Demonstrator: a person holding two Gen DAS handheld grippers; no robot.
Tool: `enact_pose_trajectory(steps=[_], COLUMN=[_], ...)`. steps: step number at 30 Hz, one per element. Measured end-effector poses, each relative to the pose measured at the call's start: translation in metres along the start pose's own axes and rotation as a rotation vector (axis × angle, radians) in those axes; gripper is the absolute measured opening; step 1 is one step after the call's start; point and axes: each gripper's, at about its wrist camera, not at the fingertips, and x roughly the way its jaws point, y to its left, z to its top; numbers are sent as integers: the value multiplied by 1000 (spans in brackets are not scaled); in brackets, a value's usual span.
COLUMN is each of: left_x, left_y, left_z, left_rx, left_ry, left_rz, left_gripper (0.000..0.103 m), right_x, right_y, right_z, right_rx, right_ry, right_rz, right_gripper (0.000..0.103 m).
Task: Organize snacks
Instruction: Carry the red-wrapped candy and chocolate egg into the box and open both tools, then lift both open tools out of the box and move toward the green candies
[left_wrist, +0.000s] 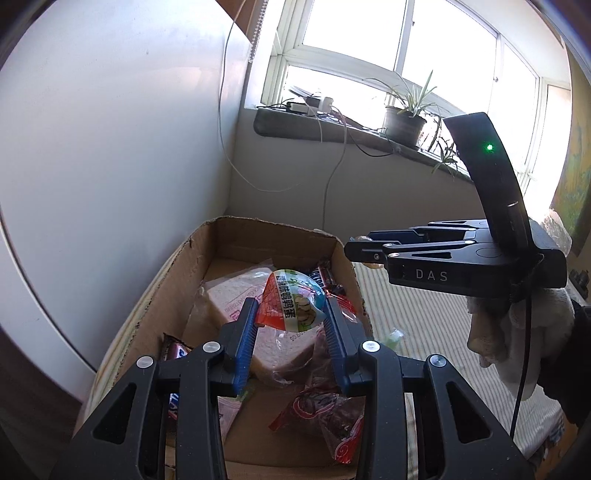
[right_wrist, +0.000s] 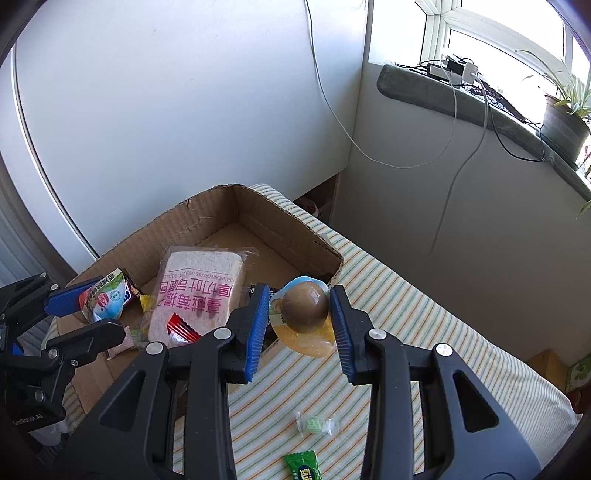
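Observation:
My left gripper (left_wrist: 290, 314) is shut on a packed egg snack with a red, green and white label (left_wrist: 293, 304), held above the open cardboard box (left_wrist: 273, 236). It also shows at the left of the right wrist view (right_wrist: 105, 301). My right gripper (right_wrist: 299, 306) is shut on a brown braised egg in a clear yellow-backed pack (right_wrist: 304, 306), held over the box's near right corner. The right gripper shows from the side in the left wrist view (left_wrist: 360, 247). In the box lie a wrapped bread slice (right_wrist: 199, 291), chocolate bars (left_wrist: 177, 350) and red-wrapped snacks (left_wrist: 328, 413).
The box (right_wrist: 295, 236) stands on a striped cloth (right_wrist: 424, 332). A clear-wrapped green candy (right_wrist: 316, 424) and a green packet (right_wrist: 304, 467) lie on the cloth near me. A white wall is behind the box; a windowsill with plants (left_wrist: 404, 122) and cables is to the right.

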Motion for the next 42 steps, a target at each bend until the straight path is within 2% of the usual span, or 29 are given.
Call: enact_pose_trajectory(steps=[19, 31, 32, 35, 42], left_x=[-6, -7, -7, -8, -9], left_y=[12, 14, 14, 14, 9], left_z=[-2, -2, -1, -1, 1], left_rx=[-16, -21, -22, -24, -15], left_ry=[-7, -11, -13, -22, -29], left_rz=[28, 48, 49, 53, 50], left_gripper=[37, 39, 39, 52, 53], right_x=[11, 4, 4, 0, -5], right_y=[23, 18, 18, 17, 14], right_z=[8, 11, 10, 11, 9], right_rx=[-25, -19, -18, -15, -26], right_ry=[9, -7, -8, -24, -26], right_rz=[42, 33, 31, 24, 8], right_gripper=[39, 44, 48, 59, 60])
